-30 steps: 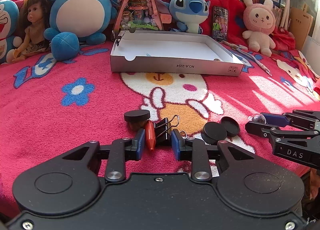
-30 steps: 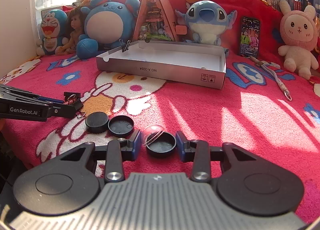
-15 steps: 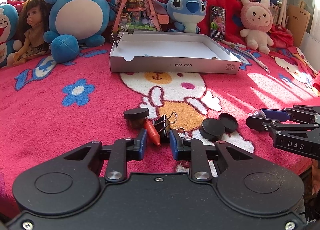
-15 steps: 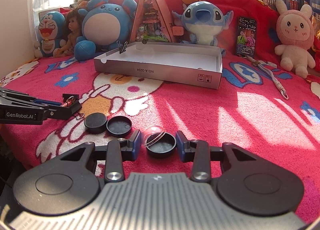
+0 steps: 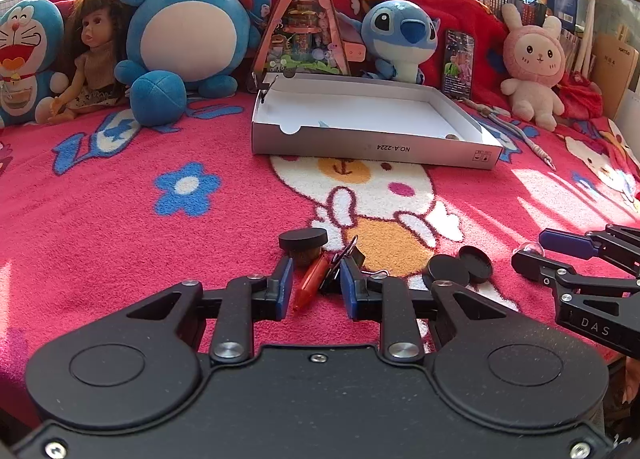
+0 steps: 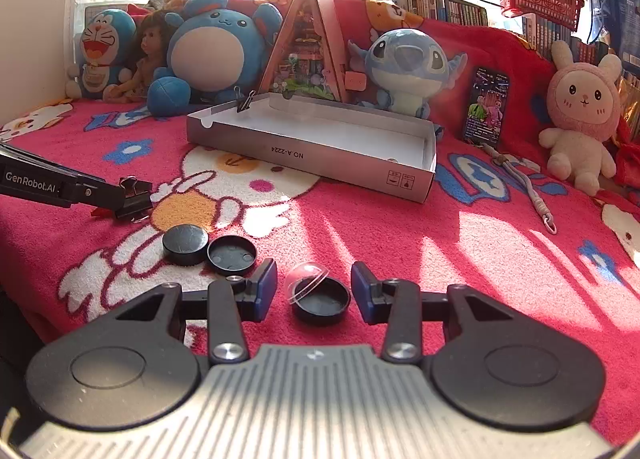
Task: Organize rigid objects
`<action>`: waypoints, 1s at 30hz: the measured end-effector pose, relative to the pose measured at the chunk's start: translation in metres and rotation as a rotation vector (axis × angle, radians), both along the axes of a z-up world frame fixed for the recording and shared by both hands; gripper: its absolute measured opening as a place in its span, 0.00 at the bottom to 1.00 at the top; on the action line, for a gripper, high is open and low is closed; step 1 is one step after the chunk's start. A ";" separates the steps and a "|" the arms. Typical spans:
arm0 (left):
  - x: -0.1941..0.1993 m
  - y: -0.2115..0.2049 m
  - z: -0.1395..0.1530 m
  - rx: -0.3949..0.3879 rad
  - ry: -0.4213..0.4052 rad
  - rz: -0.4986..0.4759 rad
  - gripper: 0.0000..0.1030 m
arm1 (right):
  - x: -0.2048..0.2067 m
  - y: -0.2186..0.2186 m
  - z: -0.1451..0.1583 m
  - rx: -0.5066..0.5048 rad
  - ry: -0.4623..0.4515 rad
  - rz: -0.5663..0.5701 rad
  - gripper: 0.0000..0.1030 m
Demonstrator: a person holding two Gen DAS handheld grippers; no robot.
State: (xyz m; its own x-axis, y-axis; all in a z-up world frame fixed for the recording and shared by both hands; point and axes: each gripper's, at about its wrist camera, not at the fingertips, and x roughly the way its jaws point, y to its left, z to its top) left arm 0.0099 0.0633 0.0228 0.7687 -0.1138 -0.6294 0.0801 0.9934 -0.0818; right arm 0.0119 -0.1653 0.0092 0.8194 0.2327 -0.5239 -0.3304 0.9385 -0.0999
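- Looking along the left wrist view, the left gripper (image 5: 314, 283) sits low in the centre of the frame with its blue pads (image 5: 285, 283) drawn nearly together.
- A black binder clip (image 5: 340, 265) lies against the right-hand pad, and an orange-red pen (image 5: 310, 284) runs slantwise through the narrow gap; whether the pads actually pinch either one I cannot tell.
- A black-topped cork stopper (image 5: 303, 244) stands just beyond the left pad's tip.
- Two black round caps (image 5: 462, 268) lie touching each other, right of the fingers.
- The open grey cardboard box (image 5: 372, 147) sits in the upper middle, well apart from the fingers, on the red cartoon blanket (image 5: 120, 227).
- In the right wrist view, the right gripper (image 6: 314, 291) is at lower centre and its jaws are opening.
- A black cap with a clear dome (image 6: 318, 295) lies between the pads, touching neither.
- The two caps sit just left of it, upper left of the fingers.
- The left gripper enters from the left edge, its tip at the binder clip.
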 end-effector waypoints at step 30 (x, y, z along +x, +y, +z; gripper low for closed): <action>-0.001 0.009 -0.003 0.022 -0.003 0.037 0.24 | -0.009 0.018 -0.001 -0.003 -0.021 0.151 0.30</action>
